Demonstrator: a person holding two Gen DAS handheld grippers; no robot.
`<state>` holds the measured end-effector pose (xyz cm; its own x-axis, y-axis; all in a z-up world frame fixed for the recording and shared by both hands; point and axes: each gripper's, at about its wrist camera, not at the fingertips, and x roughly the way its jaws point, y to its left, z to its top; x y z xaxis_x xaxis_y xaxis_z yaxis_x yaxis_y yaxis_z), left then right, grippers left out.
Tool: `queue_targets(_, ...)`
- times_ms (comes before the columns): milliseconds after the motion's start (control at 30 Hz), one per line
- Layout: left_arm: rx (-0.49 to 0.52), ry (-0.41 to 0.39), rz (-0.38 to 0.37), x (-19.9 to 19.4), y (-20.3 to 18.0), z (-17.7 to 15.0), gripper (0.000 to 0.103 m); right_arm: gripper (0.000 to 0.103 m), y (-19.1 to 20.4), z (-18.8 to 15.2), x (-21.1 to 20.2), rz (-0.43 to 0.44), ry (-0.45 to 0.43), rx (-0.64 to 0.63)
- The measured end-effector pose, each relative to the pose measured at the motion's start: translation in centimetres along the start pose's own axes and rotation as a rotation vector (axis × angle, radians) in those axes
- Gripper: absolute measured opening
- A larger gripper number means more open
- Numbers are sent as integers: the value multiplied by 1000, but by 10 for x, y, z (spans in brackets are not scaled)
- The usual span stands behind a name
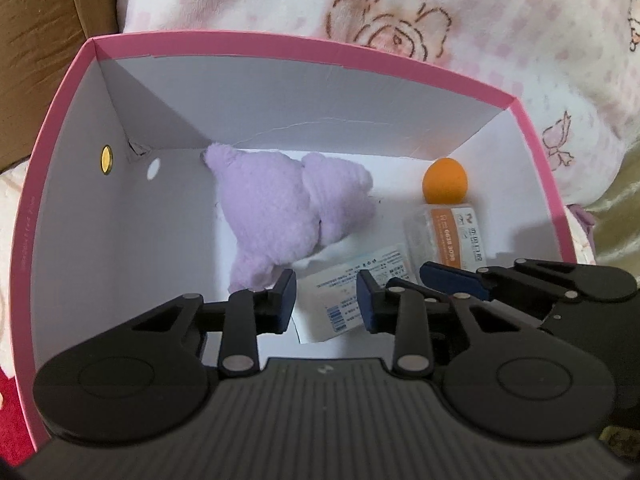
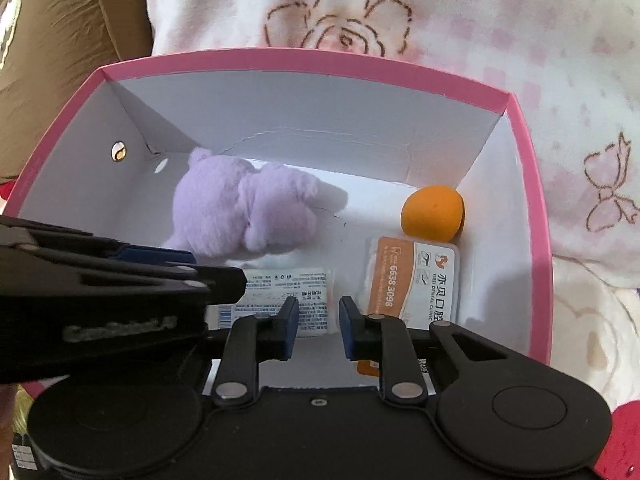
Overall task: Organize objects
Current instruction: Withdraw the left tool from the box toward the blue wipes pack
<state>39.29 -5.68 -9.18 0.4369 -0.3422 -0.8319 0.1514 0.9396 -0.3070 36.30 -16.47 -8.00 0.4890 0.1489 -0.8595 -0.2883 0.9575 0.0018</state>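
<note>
A pink box (image 1: 280,40) with white walls holds a purple plush toy (image 1: 272,208) at its back left. An orange ball (image 1: 445,181) sits in the back right corner, touching a clear case with an orange label (image 1: 444,232). A white printed packet (image 1: 344,288) lies flat on the floor. My left gripper (image 1: 326,302) hangs inside the box with its pads slightly apart over the packet, gripping nothing. My right gripper (image 2: 319,328) is shut and empty, between the packet (image 2: 292,284) and the case (image 2: 412,280). The two grippers sit side by side, almost touching.
The box (image 2: 320,56) rests on a pink-and-white flowered blanket (image 1: 400,8). A brown cardboard carton (image 1: 40,20) stands at the back left. The left box wall has a metal eyelet (image 1: 106,159). Red fabric (image 1: 12,412) shows at the near left.
</note>
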Motion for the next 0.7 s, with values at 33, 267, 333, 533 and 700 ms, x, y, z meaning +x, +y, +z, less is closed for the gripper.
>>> queue_targets(33, 2, -3, -4, -2, 0, -1, 32, 24, 1, 0, -2, -4, -6, -9)
queue_targets(267, 39, -14, -31, -39, -7, -5, 32, 28, -8, -9, -41, 85, -42, 25)
queue_targets(333, 52, -11, -40, -49, -11, -6, 32, 32, -12, -15, -59, 124, -61, 29)
queue_targets(533, 95, -20, -30, -93, -23, -9, 32, 41, -19, -30, -112, 168, -100, -7)
queue_targets(700, 131, -62, 6, -138, -36, -14, 33, 41, -21, -39, -138, 161, -105, -17)
